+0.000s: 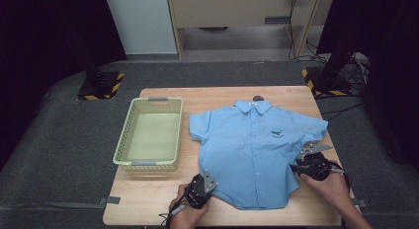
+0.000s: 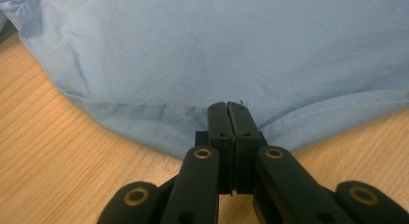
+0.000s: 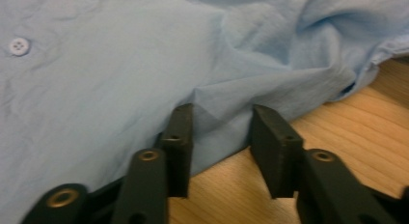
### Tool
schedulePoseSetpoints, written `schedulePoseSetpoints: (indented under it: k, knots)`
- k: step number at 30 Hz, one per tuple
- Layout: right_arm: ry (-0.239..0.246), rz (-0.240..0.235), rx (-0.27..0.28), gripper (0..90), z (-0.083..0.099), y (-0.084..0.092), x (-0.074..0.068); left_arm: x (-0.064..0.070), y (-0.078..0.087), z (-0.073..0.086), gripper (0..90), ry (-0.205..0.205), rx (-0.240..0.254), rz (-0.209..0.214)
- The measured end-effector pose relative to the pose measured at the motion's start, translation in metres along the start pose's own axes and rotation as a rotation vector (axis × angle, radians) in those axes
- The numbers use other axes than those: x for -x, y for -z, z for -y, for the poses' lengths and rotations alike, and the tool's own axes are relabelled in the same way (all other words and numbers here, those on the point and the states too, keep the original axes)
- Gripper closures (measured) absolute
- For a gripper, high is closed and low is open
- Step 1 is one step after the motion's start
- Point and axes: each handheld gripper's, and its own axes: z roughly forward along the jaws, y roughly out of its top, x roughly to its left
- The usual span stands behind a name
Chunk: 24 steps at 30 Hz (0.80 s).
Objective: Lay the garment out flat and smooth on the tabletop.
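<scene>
A light blue short-sleeved shirt [image 1: 252, 150] lies spread flat, front up and buttoned, on the wooden table [image 1: 148, 199]. My left gripper [image 1: 206, 174] is at the shirt's lower left hem. In the left gripper view its jaws [image 2: 226, 105] are pressed together, with the hem of the shirt [image 2: 217, 50] drawn into them. My right gripper [image 1: 297, 166] is at the shirt's right side edge, below the sleeve. In the right gripper view it [image 3: 222, 120] stands open, and a raised fold of the shirt [image 3: 96, 64] lies between the jaws.
An empty pale green basket [image 1: 150, 135] stands left of the shirt. A small dark round object [image 1: 258, 97] sits at the table's far edge behind the collar. Bare wood runs along the front edge and in front of the basket.
</scene>
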Motion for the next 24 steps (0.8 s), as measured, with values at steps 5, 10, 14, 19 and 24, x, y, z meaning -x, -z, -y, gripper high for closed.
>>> schedulePoseSetpoints:
  k: [5,10,14,19,24]
  knots:
    - [-0.012,-0.025,0.003,77.6,-0.001,-0.001,-0.002,0.0,0.0,0.0,90.0,-0.004,0.002,0.0]
    - [0.013,-0.028,0.006,87.7,0.0,0.0,-0.006,0.0,0.0,0.0,90.0,-0.001,0.003,-0.001]
    - [0.03,-0.015,-0.023,87.9,0.001,0.006,-0.003,0.0,0.003,0.001,90.0,0.001,0.004,-0.001]
    - [0.021,0.022,-0.032,87.8,0.006,0.028,0.012,0.001,0.004,0.001,90.0,0.001,0.007,0.005]
    - [0.039,0.047,-0.031,87.3,0.006,0.043,0.012,0.005,0.005,0.0,90.0,-0.018,0.0,0.006]
